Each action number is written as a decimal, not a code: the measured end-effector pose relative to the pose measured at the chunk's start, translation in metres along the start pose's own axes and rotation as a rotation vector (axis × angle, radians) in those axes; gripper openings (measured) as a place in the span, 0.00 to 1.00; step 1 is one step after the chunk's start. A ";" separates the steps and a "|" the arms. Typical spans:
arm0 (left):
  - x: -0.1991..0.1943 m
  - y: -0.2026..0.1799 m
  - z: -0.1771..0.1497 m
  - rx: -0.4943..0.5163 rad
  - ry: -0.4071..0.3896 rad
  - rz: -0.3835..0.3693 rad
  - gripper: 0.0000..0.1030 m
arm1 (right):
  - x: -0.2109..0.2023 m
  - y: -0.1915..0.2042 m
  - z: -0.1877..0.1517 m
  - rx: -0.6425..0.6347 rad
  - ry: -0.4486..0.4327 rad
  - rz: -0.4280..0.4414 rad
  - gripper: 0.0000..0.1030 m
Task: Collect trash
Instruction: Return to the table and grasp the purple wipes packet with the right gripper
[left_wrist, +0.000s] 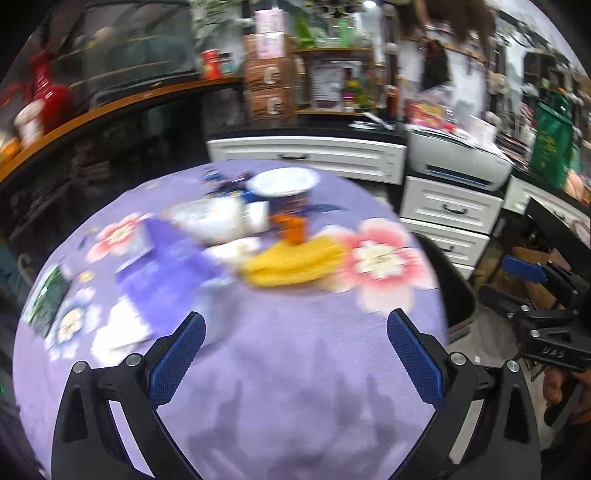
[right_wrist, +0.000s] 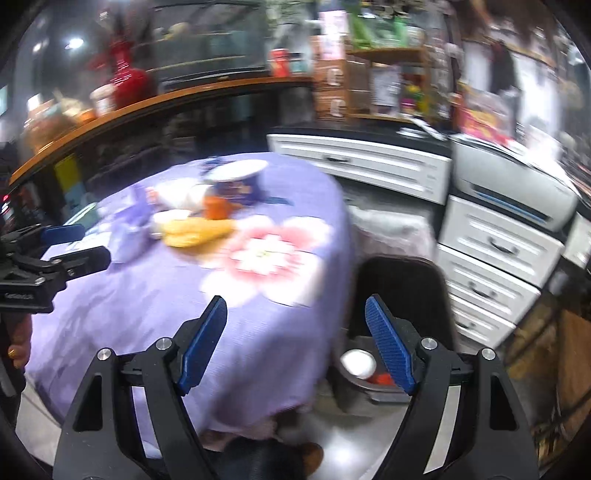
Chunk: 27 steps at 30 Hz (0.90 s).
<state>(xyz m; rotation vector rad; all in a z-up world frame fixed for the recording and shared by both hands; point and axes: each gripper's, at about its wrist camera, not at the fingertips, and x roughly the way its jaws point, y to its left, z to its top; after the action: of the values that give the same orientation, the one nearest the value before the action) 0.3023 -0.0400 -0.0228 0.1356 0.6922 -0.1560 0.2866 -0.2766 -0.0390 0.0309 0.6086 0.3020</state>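
Blurred trash lies at the far side of a round table with a purple flowered cloth (left_wrist: 295, 354): a yellow wrapper (left_wrist: 291, 264), an orange piece (left_wrist: 293, 227), white crumpled paper (left_wrist: 218, 218), a blue cup with a white lid (left_wrist: 284, 184) and a purple box (left_wrist: 173, 258). My left gripper (left_wrist: 295, 315) hovers open and empty over the bare near part of the cloth. My right gripper (right_wrist: 295, 300) is open and empty above the table's right edge, next to a black bin (right_wrist: 354, 398) that holds a white ball (right_wrist: 357, 363) and a red scrap (right_wrist: 382, 378).
White drawers (right_wrist: 487, 251) and a grey printer (right_wrist: 517, 195) stand behind the bin. A cluttered wooden shelf (left_wrist: 110, 107) curves behind the table. The other gripper shows at each view's edge: right gripper (left_wrist: 528, 273), left gripper (right_wrist: 85, 245). A person stands at the back (left_wrist: 443, 55).
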 end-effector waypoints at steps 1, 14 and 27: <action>-0.003 0.010 -0.003 -0.010 0.000 0.013 0.95 | 0.003 0.012 0.004 -0.020 0.002 0.021 0.75; -0.022 0.162 -0.040 -0.184 0.021 0.221 0.95 | 0.062 0.147 0.054 -0.162 0.080 0.282 0.74; -0.018 0.239 -0.042 -0.263 0.045 0.300 0.95 | 0.154 0.209 0.092 -0.259 0.172 0.218 0.35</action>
<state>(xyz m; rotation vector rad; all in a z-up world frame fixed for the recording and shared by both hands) 0.3070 0.2034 -0.0258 -0.0104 0.7225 0.2261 0.4024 -0.0274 -0.0248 -0.1808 0.7336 0.5971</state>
